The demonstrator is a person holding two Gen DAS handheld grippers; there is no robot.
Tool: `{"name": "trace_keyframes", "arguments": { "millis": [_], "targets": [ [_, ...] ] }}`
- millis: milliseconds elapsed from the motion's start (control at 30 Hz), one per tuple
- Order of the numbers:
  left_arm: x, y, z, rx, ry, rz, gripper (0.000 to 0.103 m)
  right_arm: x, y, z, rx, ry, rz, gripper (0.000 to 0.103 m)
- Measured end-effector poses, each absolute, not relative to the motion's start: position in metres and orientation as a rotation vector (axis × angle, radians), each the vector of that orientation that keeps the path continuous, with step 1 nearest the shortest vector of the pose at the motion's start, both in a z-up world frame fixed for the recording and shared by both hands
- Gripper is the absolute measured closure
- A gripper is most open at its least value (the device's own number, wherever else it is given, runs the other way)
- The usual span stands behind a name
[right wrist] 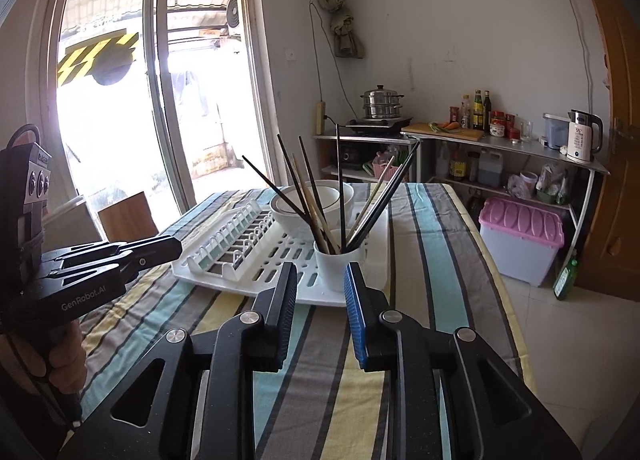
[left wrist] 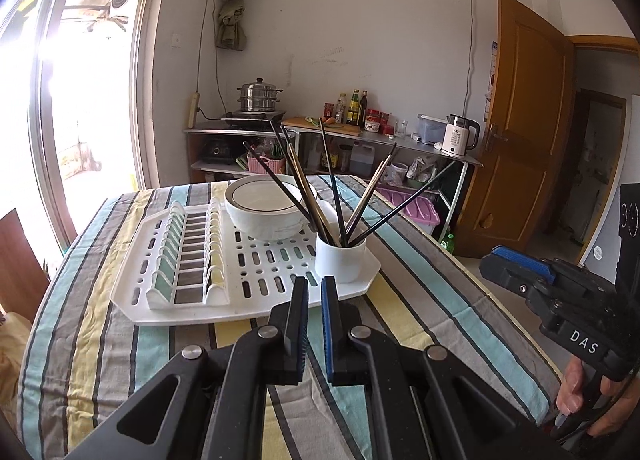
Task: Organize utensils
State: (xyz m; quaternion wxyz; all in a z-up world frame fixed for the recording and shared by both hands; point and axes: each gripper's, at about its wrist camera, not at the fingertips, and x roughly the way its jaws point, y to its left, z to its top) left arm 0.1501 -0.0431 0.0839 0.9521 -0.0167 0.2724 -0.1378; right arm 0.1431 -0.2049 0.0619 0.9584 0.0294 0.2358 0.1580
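A white cup (left wrist: 340, 260) stands on the white drying rack (left wrist: 256, 300) and holds several chopsticks (left wrist: 304, 188), fanned out upright. A white bowl (left wrist: 266, 210) sits behind it on the rack. My left gripper (left wrist: 315, 288) hovers just in front of the rack, nearly shut with a narrow gap, holding nothing. My right gripper (right wrist: 321, 274) is open and empty, a little in front of the cup (right wrist: 340, 266) with its chopsticks (right wrist: 316, 196). The right gripper (left wrist: 520, 260) also shows at the right in the left wrist view, and the left gripper (right wrist: 176, 246) at the left in the right wrist view.
The rack lies on a table with a striped cloth (left wrist: 420, 280). A plate-slot section (left wrist: 188, 256) fills the rack's left part. Behind stand a metal shelf with a steamer pot (left wrist: 258, 96), bottles and a kettle (left wrist: 458, 136). A pink-lidded bin (right wrist: 520, 240) sits on the floor.
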Motion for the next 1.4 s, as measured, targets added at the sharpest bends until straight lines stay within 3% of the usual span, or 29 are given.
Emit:
{"name": "trace_keyframes", "arguments": {
  "millis": [667, 1400],
  "targets": [
    [0.083, -0.032, 0.048, -0.038, 0.535, -0.181, 0.098, 0.084, -0.196, 0.032, 0.044, 0.489, 0.283, 0.077],
    [0.085, -0.031, 0.031, -0.042, 0.569, -0.154, 0.098, 0.082, -0.190, 0.028, 0.010, 0.483, 0.267, 0.077]
  ]
}}
